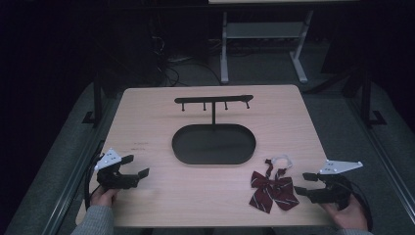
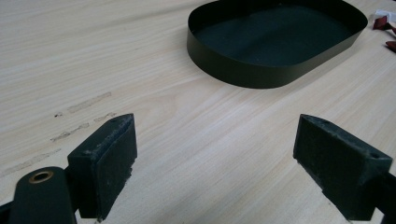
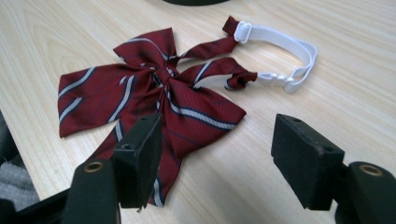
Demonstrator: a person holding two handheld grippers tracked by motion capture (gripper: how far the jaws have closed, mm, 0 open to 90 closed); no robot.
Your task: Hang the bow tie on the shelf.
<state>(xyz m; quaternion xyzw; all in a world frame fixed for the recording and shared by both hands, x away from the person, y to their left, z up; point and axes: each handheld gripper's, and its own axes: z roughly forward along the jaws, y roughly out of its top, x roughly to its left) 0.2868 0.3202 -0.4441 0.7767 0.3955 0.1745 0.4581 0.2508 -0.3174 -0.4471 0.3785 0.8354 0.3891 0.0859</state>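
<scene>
Maroon cloth, high view: a striped bow tie (image 1: 273, 190) lies flat on the pale wooden table (image 1: 147, 122), near the front edge and right of centre, with its white strap (image 1: 282, 160) curled at its far side.
Stand, high view: a black oval tray (image 1: 214, 144) sits mid-table; a thin post rises from its far rim to a crossbar with pegs (image 1: 214, 100).
Right gripper, high view: the right gripper (image 1: 307, 183) is low over the table just right of the bow tie, pointing at it, jaws apart, nothing between them.
Left gripper, high view: the left gripper (image 1: 136, 166) is held at the front left, well apart from the bow tie, jaws spread, pointing toward the tray.
Left gripper view: two black jaws stand wide over bare wood with nothing between them; the tray's wall (image 2: 243, 70) lies ahead, and scraps of maroon cloth (image 2: 384, 23) show at the right edge.
Right gripper view: jaws wide apart and empty; the bow tie (image 3: 149, 93) lies ahead, its near tail running under the left-hand jaw; whether that jaw touches the cloth I cannot tell. The white strap (image 3: 289, 51) loops beyond, clipped to the maroon neckband.
</scene>
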